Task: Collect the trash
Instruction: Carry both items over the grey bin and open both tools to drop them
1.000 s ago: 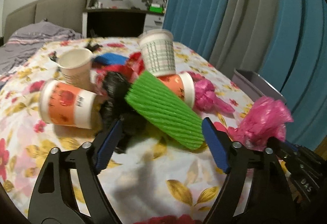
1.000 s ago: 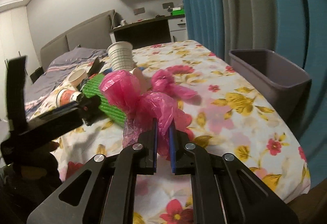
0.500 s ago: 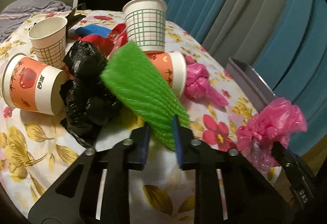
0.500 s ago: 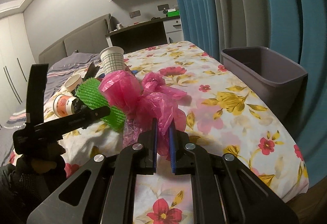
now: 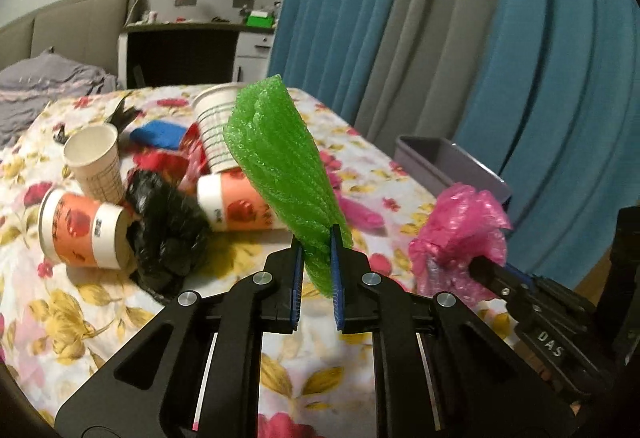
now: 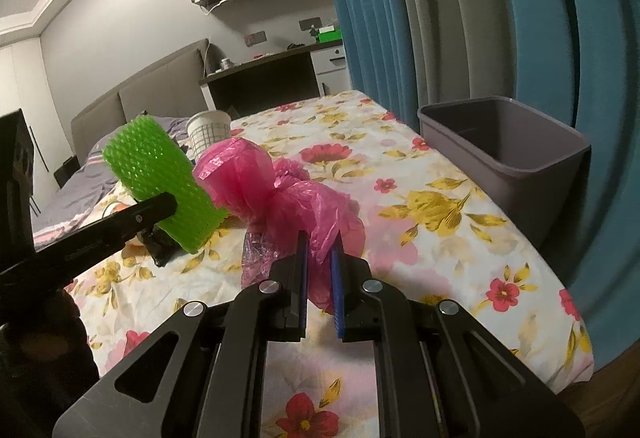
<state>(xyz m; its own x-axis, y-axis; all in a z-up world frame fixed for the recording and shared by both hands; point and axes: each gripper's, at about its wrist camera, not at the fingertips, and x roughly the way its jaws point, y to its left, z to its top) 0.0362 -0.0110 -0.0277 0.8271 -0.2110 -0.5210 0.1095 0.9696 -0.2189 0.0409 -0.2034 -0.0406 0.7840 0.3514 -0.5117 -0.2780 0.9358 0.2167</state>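
My left gripper (image 5: 316, 262) is shut on the lower end of a green foam net sleeve (image 5: 280, 166), which stands up off the bed; the sleeve (image 6: 160, 178) also shows at the left of the right wrist view. My right gripper (image 6: 320, 270) is shut on a crumpled pink plastic bag (image 6: 272, 194), held above the floral bedsheet (image 6: 440, 230); that bag (image 5: 460, 234) appears at the right of the left wrist view. A grey bin (image 6: 504, 158) stands at the bed's right edge, apart from both grippers.
Left on the bed are two orange paper cups (image 5: 80, 234) (image 5: 236, 208), two checked white cups (image 5: 94, 162) (image 5: 212, 130), a black plastic bag (image 5: 164, 234), another pink bag (image 5: 360, 214) and red and blue scraps (image 5: 160, 134). Blue and grey curtains (image 5: 440, 38) hang beyond the right edge.
The left jaws closed from wide open onto the green sleeve and lifted it off the pile, tipping it upright. The right gripper kept its hold on the pink bag and barely moved.
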